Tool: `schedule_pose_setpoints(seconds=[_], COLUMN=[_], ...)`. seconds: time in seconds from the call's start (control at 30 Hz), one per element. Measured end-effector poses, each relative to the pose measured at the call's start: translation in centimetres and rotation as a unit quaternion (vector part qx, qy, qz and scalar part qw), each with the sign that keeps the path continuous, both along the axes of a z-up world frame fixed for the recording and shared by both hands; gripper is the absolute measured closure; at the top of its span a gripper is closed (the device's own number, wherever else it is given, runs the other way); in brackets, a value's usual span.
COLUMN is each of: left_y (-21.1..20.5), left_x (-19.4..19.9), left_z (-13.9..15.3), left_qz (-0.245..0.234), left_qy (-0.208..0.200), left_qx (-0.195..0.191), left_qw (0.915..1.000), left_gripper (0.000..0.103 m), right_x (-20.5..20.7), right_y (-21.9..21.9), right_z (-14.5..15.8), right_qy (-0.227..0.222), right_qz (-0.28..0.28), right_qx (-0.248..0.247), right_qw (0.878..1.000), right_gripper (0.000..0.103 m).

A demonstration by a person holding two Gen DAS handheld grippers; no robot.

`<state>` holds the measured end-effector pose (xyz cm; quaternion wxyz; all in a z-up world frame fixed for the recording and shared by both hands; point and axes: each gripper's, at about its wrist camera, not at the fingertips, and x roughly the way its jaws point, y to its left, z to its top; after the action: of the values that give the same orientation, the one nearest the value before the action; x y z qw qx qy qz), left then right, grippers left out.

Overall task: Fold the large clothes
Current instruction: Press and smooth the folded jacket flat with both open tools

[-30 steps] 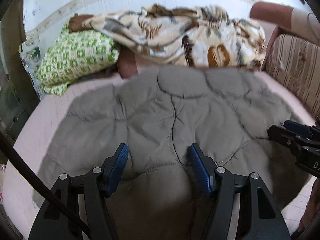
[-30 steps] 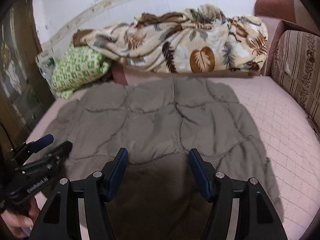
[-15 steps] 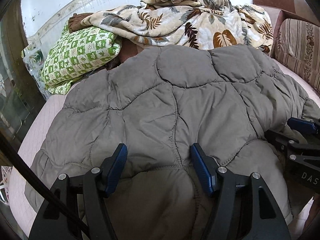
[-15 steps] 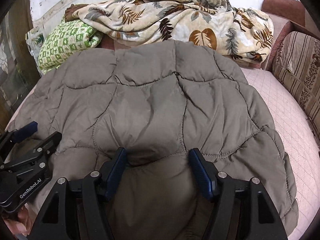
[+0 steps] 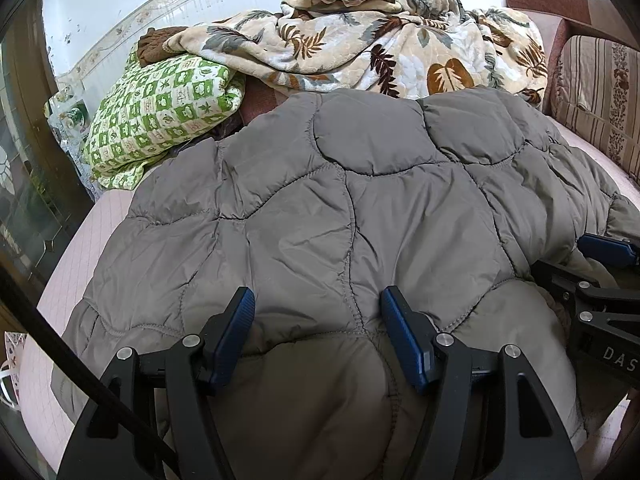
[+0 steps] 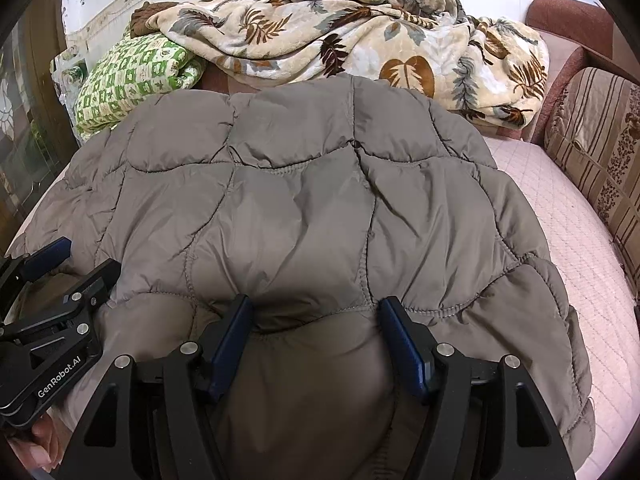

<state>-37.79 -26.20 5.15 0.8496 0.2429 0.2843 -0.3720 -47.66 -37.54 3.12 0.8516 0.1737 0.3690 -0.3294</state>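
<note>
Both claws grip the near hem of the grey quilted jacket: the left gripper and the right gripper each have a puffy fold bulging between their blue pads. A second ago they were higher and the jacket looked flat and far; now they have sunk close over it (the hem seems ready to carry forward). It lies on the pink mattress. Beyond, a leaf-print blanket and green checked pillow crowd the far edge.
</note>
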Motion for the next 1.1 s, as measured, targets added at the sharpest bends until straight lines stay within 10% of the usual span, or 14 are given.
schedule_pose_setpoints(seconds=[0.67,1.1], left_y=[4.4,4.6], left_x=[1.4,3.9], left_z=[3.2,0.8], left_qz=[0.02,0.054], left_qy=[0.03,0.055], left_qx=[-0.051,-0.022], left_qw=[0.9981,0.9968], left_gripper=[0.038,0.034], right_x=[-6.9,-6.1], right_y=[0.2,-1.1], right_z=[4.9,0.9], right_qy=[-0.059,0.022], right_qz=[-0.036,-0.053], right_qx=[0.003,0.026], right_qw=[0.998,0.998], right_gripper=[0.032,0.027])
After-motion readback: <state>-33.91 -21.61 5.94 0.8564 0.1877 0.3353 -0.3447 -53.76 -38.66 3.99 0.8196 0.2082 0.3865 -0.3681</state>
